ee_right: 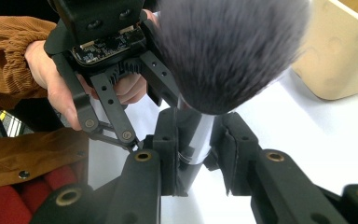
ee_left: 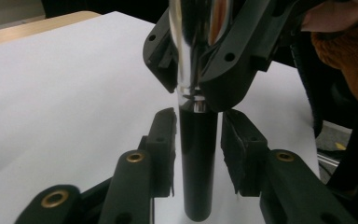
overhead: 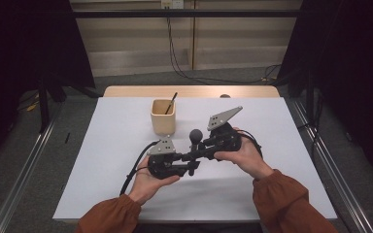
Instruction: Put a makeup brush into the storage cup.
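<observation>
A makeup brush [overhead: 194,141] stands upright between my two grippers near the table's middle. It has a dark bristle head [ee_right: 228,46], a silver ferrule [ee_left: 191,46] and a black handle [ee_left: 198,163]. My right gripper [ee_right: 196,130] is shut on the ferrule just under the bristles, and comes in from the right [overhead: 200,147]. My left gripper [ee_left: 198,126] has its jaws on either side of the black handle below that grip. A thin white gap shows beside one pad, so they do not press. It reaches in from the left [overhead: 190,162].
A beige square cup [overhead: 163,116] with a thin dark stick [overhead: 171,103] in it stands behind the grippers on the white table [overhead: 102,145]; the same cup [ee_right: 340,56] is at the upper right in the right gripper view. Cables trail off the left gripper toward the front edge.
</observation>
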The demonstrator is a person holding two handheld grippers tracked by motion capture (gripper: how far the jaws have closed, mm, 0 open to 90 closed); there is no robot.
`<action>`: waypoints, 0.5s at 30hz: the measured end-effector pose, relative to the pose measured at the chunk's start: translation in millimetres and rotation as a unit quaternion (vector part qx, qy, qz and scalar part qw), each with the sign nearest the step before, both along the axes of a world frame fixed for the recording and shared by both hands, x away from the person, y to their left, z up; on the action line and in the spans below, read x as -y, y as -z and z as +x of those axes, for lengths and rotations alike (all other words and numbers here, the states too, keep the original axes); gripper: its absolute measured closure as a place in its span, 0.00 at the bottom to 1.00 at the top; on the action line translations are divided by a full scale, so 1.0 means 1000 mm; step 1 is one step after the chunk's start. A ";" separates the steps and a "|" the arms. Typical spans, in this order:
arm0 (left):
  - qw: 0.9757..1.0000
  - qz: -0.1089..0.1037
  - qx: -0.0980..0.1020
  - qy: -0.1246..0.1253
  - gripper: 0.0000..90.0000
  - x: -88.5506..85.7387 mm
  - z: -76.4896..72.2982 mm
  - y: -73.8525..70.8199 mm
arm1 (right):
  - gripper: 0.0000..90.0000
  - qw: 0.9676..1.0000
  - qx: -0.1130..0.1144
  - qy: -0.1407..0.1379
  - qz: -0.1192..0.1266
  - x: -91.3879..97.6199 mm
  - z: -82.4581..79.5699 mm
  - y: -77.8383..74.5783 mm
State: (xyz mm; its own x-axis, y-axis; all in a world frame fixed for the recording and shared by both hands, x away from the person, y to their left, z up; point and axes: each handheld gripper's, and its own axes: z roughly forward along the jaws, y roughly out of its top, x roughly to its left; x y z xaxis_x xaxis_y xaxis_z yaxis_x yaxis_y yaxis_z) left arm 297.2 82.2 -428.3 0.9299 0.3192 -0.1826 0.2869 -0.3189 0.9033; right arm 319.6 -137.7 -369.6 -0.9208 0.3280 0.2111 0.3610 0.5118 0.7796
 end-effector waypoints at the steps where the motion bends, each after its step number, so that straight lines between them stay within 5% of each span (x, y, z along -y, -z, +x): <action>1: 1.000 -0.001 -0.001 0.001 0.73 0.000 0.000 0.000 | 0.79 1.000 0.000 0.000 -0.001 0.000 0.000 0.000; 15: 1.000 -0.002 -0.005 0.001 0.83 -0.003 0.003 0.000 | 0.79 1.000 -0.002 0.002 0.008 -0.002 0.000 0.005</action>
